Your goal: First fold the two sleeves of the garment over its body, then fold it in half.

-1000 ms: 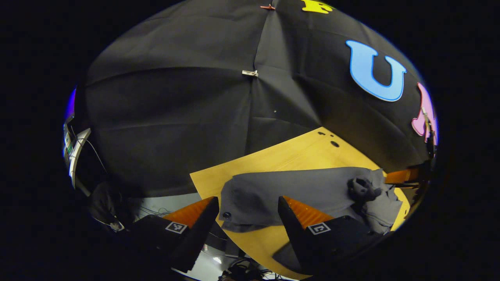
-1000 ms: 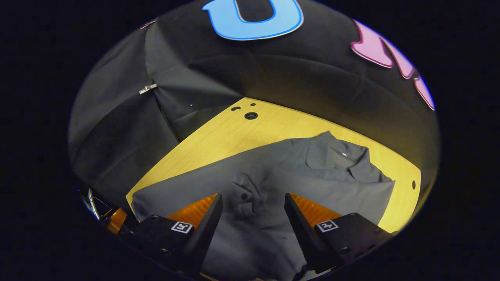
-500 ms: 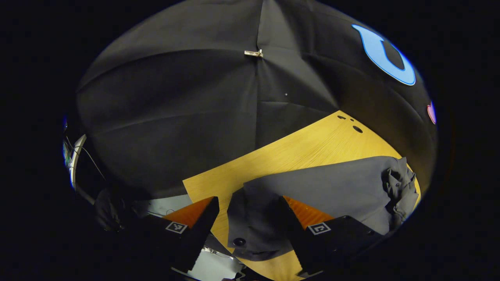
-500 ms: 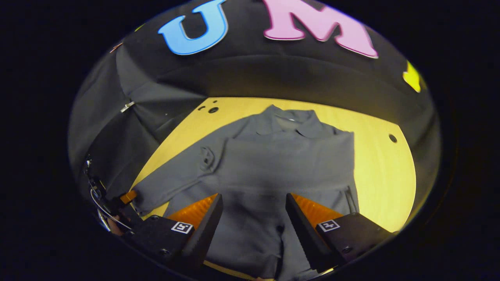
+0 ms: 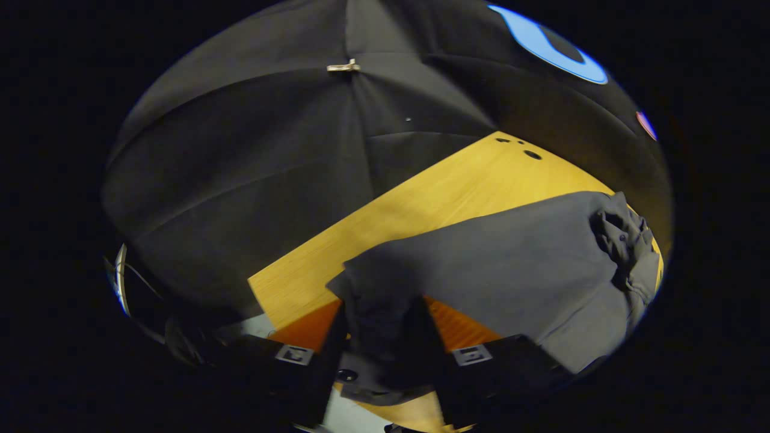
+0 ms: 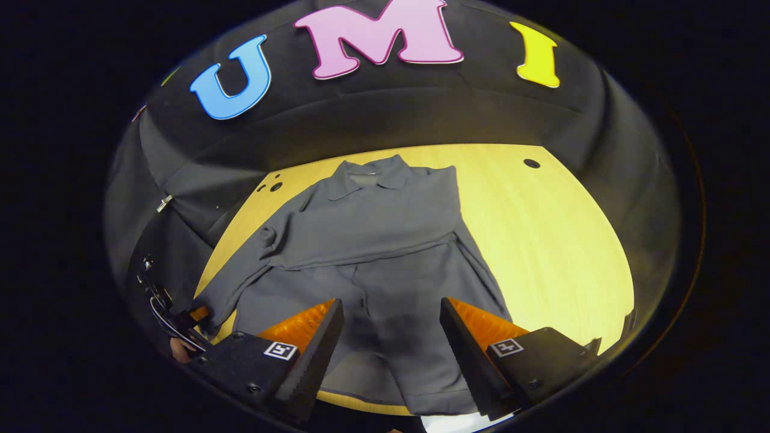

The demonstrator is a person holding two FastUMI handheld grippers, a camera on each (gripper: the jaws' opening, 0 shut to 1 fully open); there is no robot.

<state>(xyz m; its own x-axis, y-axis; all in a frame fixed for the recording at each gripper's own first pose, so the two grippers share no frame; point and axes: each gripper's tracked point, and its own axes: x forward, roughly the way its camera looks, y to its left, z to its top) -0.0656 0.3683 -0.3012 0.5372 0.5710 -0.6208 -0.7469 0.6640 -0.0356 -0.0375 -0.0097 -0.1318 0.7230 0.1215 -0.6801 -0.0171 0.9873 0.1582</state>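
a yellow counter (image 6: pixel 541 240) is carrying the shirt (image 6: pixel 373 240), lying flat. left tool (image 5: pixel 379 355) is pinching its cuff (image 5: pixel 376 337) at the counter's edge; right tool (image 6: pixel 388 337) is hovering agape. soft, light, floppy cloth: i'd grip seams or cuffs.

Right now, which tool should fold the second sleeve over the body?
Left. The left tool is at that sleeve's cuff, its fingers closing around it. The right tool hangs open above the shirt's hem.
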